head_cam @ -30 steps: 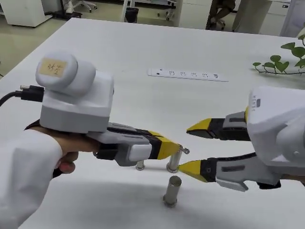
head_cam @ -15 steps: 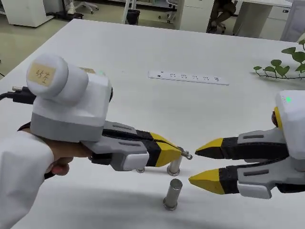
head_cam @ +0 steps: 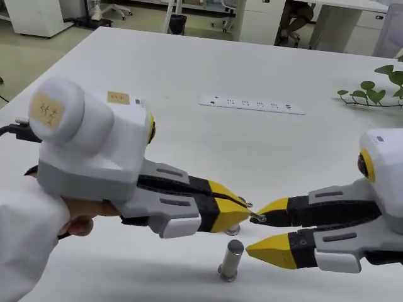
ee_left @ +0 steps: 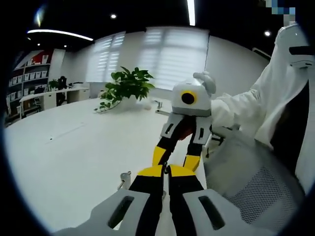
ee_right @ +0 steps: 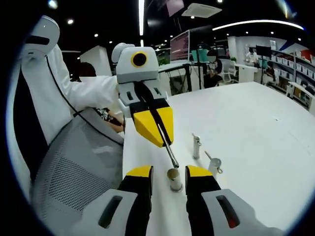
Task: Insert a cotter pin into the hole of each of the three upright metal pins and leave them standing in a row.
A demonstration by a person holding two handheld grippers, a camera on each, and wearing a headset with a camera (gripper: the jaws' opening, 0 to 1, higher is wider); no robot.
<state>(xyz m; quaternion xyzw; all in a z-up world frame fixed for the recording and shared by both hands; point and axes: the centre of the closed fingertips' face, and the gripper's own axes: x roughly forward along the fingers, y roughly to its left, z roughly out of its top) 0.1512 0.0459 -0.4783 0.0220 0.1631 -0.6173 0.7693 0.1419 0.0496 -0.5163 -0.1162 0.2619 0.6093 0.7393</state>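
My left gripper (head_cam: 242,211) is shut on a thin cotter pin (head_cam: 253,217) that sticks out past its yellow tips. The pin's free end reaches the upper jaw of my open right gripper (head_cam: 258,234), which faces it from the right. One upright metal pin (head_cam: 230,259) stands just below both. In the right gripper view that metal pin (ee_right: 174,180) sits between the open jaws, and the cotter pin (ee_right: 169,147) slants down toward its top. Two more uprights stand beyond: a bare one (ee_right: 196,146) and one with a cotter pin through it (ee_right: 215,165).
A white power strip (head_cam: 252,104) lies across the far middle of the white table (head_cam: 189,69). A potted plant's leaves (head_cam: 374,88) trail at the far right. A small tan sticker (head_cam: 118,97) lies behind the left gripper. The near table edge is close under both hands.
Both grippers have closed in on each other. The left one moved right and down with the cotter pin; the right one moved left, and its upper jaw now meets the pin's end.
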